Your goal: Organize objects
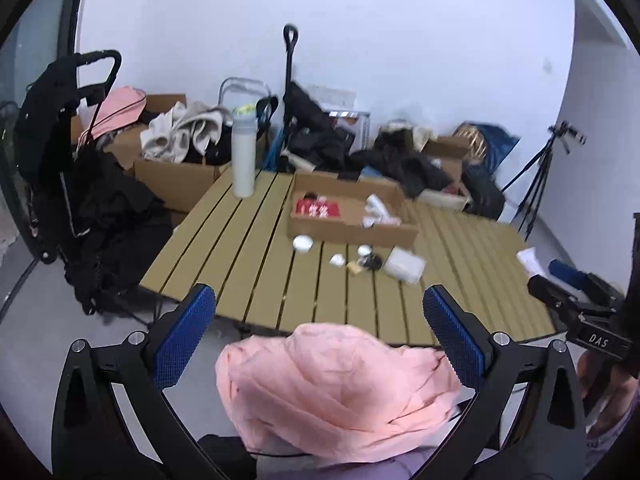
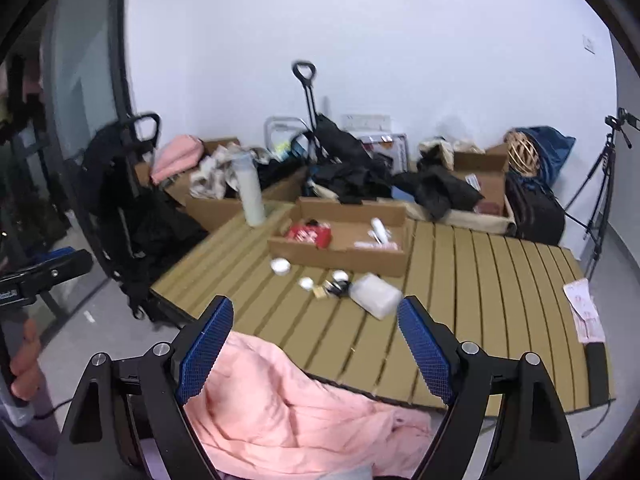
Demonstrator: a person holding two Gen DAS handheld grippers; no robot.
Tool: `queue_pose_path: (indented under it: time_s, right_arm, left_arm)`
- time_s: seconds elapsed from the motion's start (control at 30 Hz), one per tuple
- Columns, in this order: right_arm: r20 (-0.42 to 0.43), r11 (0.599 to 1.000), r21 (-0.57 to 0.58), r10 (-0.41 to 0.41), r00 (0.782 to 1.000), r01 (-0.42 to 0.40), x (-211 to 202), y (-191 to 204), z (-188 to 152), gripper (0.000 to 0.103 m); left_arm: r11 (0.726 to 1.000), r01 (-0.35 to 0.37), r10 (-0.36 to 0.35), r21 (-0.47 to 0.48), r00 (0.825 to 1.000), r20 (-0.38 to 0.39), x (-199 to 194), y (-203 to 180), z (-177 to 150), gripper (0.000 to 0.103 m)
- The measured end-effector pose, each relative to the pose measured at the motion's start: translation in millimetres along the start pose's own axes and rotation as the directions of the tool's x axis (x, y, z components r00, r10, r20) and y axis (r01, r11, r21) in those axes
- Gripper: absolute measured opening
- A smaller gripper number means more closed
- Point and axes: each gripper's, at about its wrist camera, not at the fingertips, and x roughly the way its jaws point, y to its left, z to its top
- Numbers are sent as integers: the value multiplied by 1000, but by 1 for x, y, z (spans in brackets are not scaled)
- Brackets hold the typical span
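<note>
A pink cloth (image 1: 332, 392) lies bunched just below my left gripper (image 1: 319, 294), whose blue pads stand wide apart and open; neither pad presses it. In the right wrist view the same pink cloth (image 2: 272, 408) spreads under my right gripper (image 2: 316, 308), also open with nothing held. Ahead, a slatted tan table (image 1: 248, 248) carries a shallow cardboard tray (image 1: 348, 230) with a red packet and white tubes inside. In front of the tray sit small white jars (image 1: 302, 244), a dark small item and a clear plastic box (image 1: 404, 266). A tall white bottle (image 1: 244, 156) stands at the table's far left.
Behind the table are cardboard boxes heaped with clothes (image 1: 184, 136), a black folded cart (image 1: 60, 140) on the left and dark bags by the wall. A tripod (image 2: 604, 184) stands at the right. A printed sheet (image 2: 584, 310) hangs over the table's right edge.
</note>
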Motion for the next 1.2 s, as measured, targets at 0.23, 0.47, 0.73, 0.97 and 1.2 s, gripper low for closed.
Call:
queue_pose_path:
  time_s: [0.23, 0.47, 0.73, 0.97, 1.2]
  right_arm:
    - [-106, 995, 89, -35, 994, 44, 62, -27, -28, 87]
    - [-249, 982, 183, 9, 968, 38, 156, -76, -47, 85]
    - [-286, 911, 407, 49, 957, 74, 260, -144, -45, 50]
    - [-290, 904, 425, 78, 954, 55, 312, -172, -38, 31]
    - [-293, 900, 435, 175, 940, -32, 321, -189, -29, 31]
  left_arm:
    - [1000, -8, 9, 18, 997, -74, 59, 5, -13, 103]
    - [982, 91, -56, 165, 977, -206, 176, -50, 11, 103]
    - [924, 249, -144, 292, 931, -336, 348, -140, 25, 76]
    - [878, 454, -345, 148, 817, -461, 403, -147, 11, 50]
    - [879, 461, -353, 125, 803, -480, 406, -148, 1, 59]
